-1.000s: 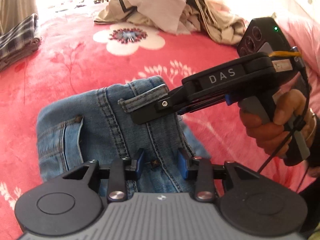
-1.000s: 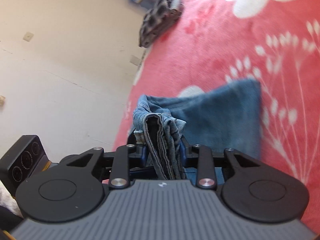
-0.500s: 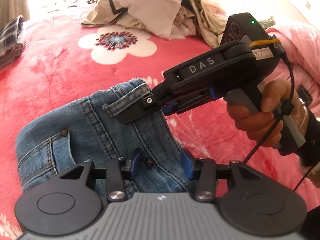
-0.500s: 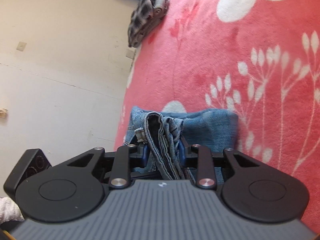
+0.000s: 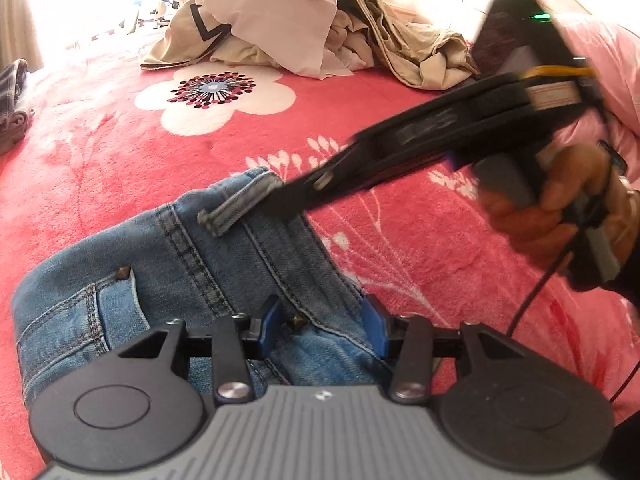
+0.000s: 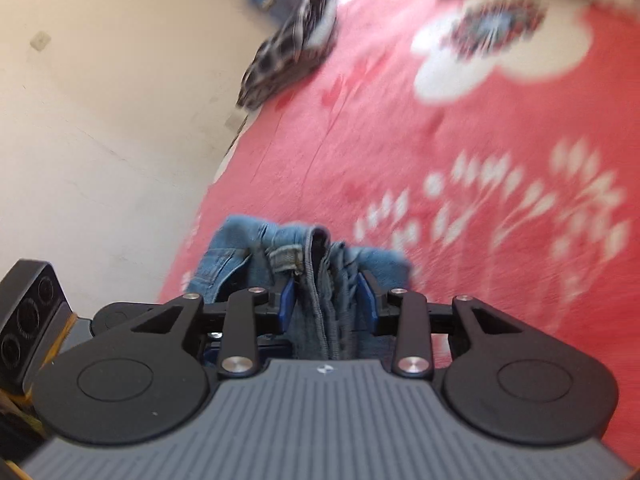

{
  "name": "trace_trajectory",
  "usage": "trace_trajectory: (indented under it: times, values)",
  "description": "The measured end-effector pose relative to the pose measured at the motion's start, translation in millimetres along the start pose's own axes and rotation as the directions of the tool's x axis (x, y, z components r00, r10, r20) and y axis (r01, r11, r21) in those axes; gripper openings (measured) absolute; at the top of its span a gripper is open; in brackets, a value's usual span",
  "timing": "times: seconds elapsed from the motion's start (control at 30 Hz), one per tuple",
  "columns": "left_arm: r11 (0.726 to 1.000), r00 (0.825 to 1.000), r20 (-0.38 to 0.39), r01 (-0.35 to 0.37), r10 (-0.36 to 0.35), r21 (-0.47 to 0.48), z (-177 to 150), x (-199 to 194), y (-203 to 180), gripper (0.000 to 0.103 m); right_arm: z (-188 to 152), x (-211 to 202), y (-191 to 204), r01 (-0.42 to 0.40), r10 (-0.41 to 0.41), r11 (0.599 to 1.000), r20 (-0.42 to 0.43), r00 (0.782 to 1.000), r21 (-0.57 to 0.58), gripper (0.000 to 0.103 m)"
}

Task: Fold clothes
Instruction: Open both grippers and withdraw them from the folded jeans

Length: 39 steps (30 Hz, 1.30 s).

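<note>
Folded blue jeans [image 5: 192, 264] lie on a red flowered blanket [image 5: 100, 152]. My left gripper [image 5: 323, 326] hangs low over their near edge, its blue pads apart, and the denim runs flat beneath and between them without being pinched. In a person's hand, my right gripper [image 5: 280, 200] comes in from the right, blurred, with its tips at the far corner by the belt loop. In the right wrist view a thick fold of the jeans [image 6: 320, 252] stands between the right gripper's [image 6: 326, 298] pads. Those jaws are opening, and the fold still fills the gap.
A heap of beige and white clothes [image 5: 300, 20] lies at the far side of the bed. A folded plaid garment [image 6: 292, 60] sits at the blanket's edge by a cream wall [image 6: 100, 120]. Pink bedding [image 5: 600, 60] lies to the right.
My left pads have spread wider and that gripper has sunk closer to the jeans. The right gripper has swung and rolled, now blurred, and its pads stand slightly farther apart around the fold.
</note>
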<state>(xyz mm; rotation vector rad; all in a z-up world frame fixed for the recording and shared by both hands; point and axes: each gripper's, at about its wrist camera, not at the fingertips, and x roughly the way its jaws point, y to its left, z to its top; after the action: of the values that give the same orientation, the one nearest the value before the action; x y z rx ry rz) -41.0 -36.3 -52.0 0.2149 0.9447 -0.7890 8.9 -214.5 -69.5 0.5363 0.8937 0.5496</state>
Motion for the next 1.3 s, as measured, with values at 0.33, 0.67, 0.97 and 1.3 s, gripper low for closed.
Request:
trace_trajectory:
  times: [0.33,0.67,0.97,1.3]
  values:
    - [0.999,0.999,0.032,-0.018,0.017,0.034,-2.7,-6.6,-2.3,0.044,-6.0,-20.0,74.3,-0.006,0.062,0.951,0.172,0.983,-0.309,0.027]
    - [0.999,0.999,0.049,-0.020,0.017,0.044,-10.9,-9.6,-0.8,0.044,-33.3,35.1,45.8,0.146,-0.118,0.960,0.129,0.985,-0.238,0.009]
    - [1.000,0.999,0.039,-0.013,0.012,0.016,-6.8,-23.5,2.6,0.043,-48.2,36.8,40.7,0.133,-0.108,0.976,0.147,0.983,-0.172,0.009]
    - [0.999,0.999,0.019,-0.052,0.051,0.015,-47.9,-64.7,5.3,0.044,-51.7,36.0,37.5,0.123,-0.097,0.981,0.168,0.981,-0.151,0.008]
